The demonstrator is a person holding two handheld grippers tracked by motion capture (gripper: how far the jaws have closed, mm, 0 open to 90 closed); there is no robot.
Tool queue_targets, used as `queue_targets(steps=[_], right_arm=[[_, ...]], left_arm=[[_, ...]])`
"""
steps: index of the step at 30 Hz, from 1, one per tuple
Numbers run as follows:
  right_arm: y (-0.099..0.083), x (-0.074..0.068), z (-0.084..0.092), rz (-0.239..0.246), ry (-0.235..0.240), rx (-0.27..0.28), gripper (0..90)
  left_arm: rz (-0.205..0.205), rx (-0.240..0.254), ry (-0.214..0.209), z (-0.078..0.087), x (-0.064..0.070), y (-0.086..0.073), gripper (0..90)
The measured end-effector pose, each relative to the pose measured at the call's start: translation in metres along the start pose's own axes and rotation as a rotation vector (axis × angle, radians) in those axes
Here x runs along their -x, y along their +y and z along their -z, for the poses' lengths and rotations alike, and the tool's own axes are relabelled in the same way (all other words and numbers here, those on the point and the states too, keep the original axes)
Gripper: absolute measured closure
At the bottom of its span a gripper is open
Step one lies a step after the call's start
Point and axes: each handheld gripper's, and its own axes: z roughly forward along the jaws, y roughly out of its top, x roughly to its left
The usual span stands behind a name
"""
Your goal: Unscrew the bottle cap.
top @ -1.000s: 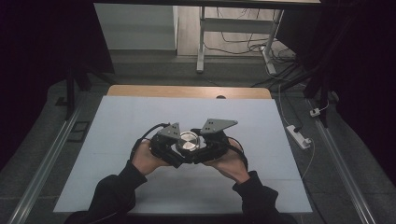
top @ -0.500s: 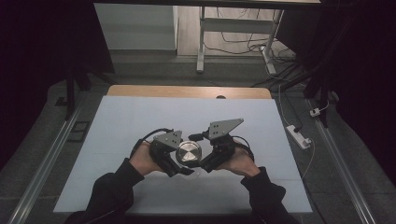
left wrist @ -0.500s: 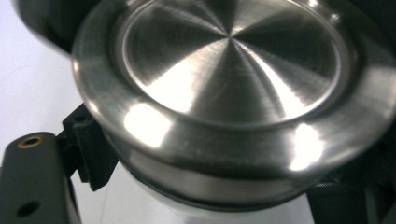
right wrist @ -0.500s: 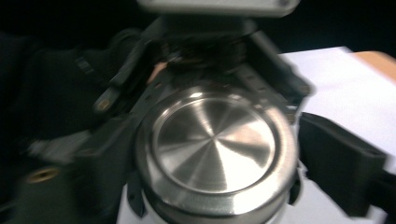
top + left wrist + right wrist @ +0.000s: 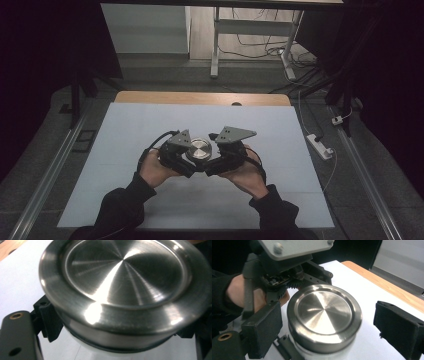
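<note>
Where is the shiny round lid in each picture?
High view: the lid sits mid-table, between the two grippers.
Left gripper view: the lid is very close, across most of the picture.
Right gripper view: the lid is in the middle, between the right gripper's open jaws.
Shared landmark: the white sheet under it, also at and.

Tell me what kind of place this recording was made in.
Probably a lab or workshop set up for recording, not a home. A plain white table stands in a dark room, loose cables run across the floor behind it, and a power strip lies beside it.
</note>
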Motion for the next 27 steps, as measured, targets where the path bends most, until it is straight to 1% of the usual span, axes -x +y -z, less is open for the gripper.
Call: queue_targets(steps=[2,3,4,5,6,8,9,10,11,12,14,16,17,19,20,21,22,24,26,27], right_arm=[[-0.002,0.000,-0.002,0.000,0.008,0.000,13.7],[-0.002,0.000,-0.002,-0.003,0.023,0.002,17.6],[-0.002,0.000,-0.002,-0.003,0.023,0.002,17.6],[-0.002,-0.001,-0.002,0.000,0.041,0.007,19.5],[-0.002,-0.001,-0.001,0.003,0.045,0.006,19.7],[-0.001,0.000,0.001,0.008,0.074,-0.001,19.7],[-0.001,0.001,0.002,0.014,0.094,-0.003,19.8],[-0.001,0.002,0.003,0.024,0.119,-0.003,19.8],[-0.001,0.003,0.004,0.036,0.147,-0.005,19.8],[-0.001,0.004,0.005,0.042,0.179,-0.004,19.8],[-0.001,0.007,0.008,0.062,0.252,0.004,19.8],[-0.002,0.009,0.011,0.088,0.336,0.010,19.8],[-0.002,0.010,0.013,0.105,0.378,0.013,19.8],[-0.003,0.010,0.016,0.134,0.433,0.015,19.8],[-0.003,0.010,0.016,0.134,0.433,0.015,19.8],[-0.005,0.012,0.017,0.140,0.452,0.017,19.3],[-0.004,0.012,0.018,0.130,0.441,0.017,16.8],[-0.001,0.013,0.021,0.106,0.379,0.035,11.8],[0.004,0.014,0.025,0.082,0.310,0.048,10.4],[0.005,0.013,0.026,0.079,0.264,0.045,10.4]], left_arm=[[-0.008,-0.001,-0.005,0.000,0.002,0.001,15.2],[-0.010,-0.002,-0.009,0.000,0.002,0.002,15.1],[-0.010,-0.002,-0.009,0.000,0.002,0.002,15.2],[-0.024,-0.006,-0.017,0.001,0.002,0.002,15.2],[-0.031,-0.005,-0.029,0.002,0.002,0.001,15.2],[-0.051,-0.002,-0.065,0.003,0.001,0.001,15.2],[-0.051,-0.002,-0.065,0.003,0.001,0.001,15.2],[-0.065,-0.002,-0.082,0.003,0.002,0.001,15.2],[-0.097,-0.002,-0.120,0.005,0.003,0.001,15.2],[-0.108,0.005,-0.143,0.005,0.004,0.001,15.2],[-0.149,0.012,-0.194,0.007,0.006,0.001,15.2],[-0.198,0.019,-0.244,0.008,0.011,0.002,15.1],[-0.198,0.019,-0.244,0.008,0.011,0.002,15.1],[-0.241,0.011,-0.278,0.007,0.016,0.004,15.1],[-0.241,0.011,-0.278,0.007,0.016,0.004,15.2],[-0.234,0.012,-0.271,0.006,0.017,0.005,15.1],[-0.219,0.014,-0.257,0.006,0.016,0.005,15.1],[-0.180,0.016,-0.218,0.006,0.013,0.005,15.2],[-0.131,0.013,-0.159,0.006,0.009,0.004,15.1],[-0.131,0.013,-0.159,0.006,0.009,0.004,15.2]])
